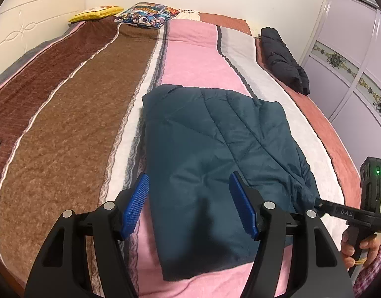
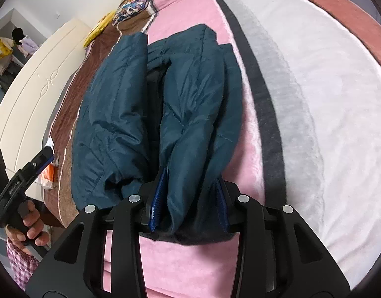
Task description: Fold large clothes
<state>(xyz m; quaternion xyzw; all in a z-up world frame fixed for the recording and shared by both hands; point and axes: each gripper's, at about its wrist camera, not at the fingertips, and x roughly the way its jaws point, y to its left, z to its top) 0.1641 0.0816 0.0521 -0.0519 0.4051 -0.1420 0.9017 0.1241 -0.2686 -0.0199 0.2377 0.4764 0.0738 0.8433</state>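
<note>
On the bed (image 1: 195,49), left wrist view: teal jacket (image 1: 215,154) lies folded into a thick rectangle across the pink and white stripes of the striped cover. Left gripper (image 1: 190,203) hangs above the jacket's near half, jaws wide apart, blue pads (image 1: 138,198) clear of the fabric, nothing between them. At the jacket's right edge the right gripper (image 1: 317,204) reaches in from the side, its tip at the fabric; a hand (image 1: 352,245) with a plaid sleeve holds its grip. A black garment (image 1: 282,59) lies folded near the bed's far right edge, well apart from the jacket. Two pillows, yellow (image 1: 96,13) and cartoon print (image 1: 148,15), sit at the far end.

Right wrist view: jacket (image 2: 131,114) seen edge-on, layers stacked in thick rolls. Right gripper (image 2: 190,206) has a fold of teal fabric between its jaws, which stand partly open; left pad (image 2: 157,198) sits beside the fold, and I cannot tell whether the pads press it. Left gripper (image 2: 45,155) appears at the left edge, held by a hand (image 2: 29,226), off the jacket. White headboard (image 2: 36,99) runs behind.
</note>
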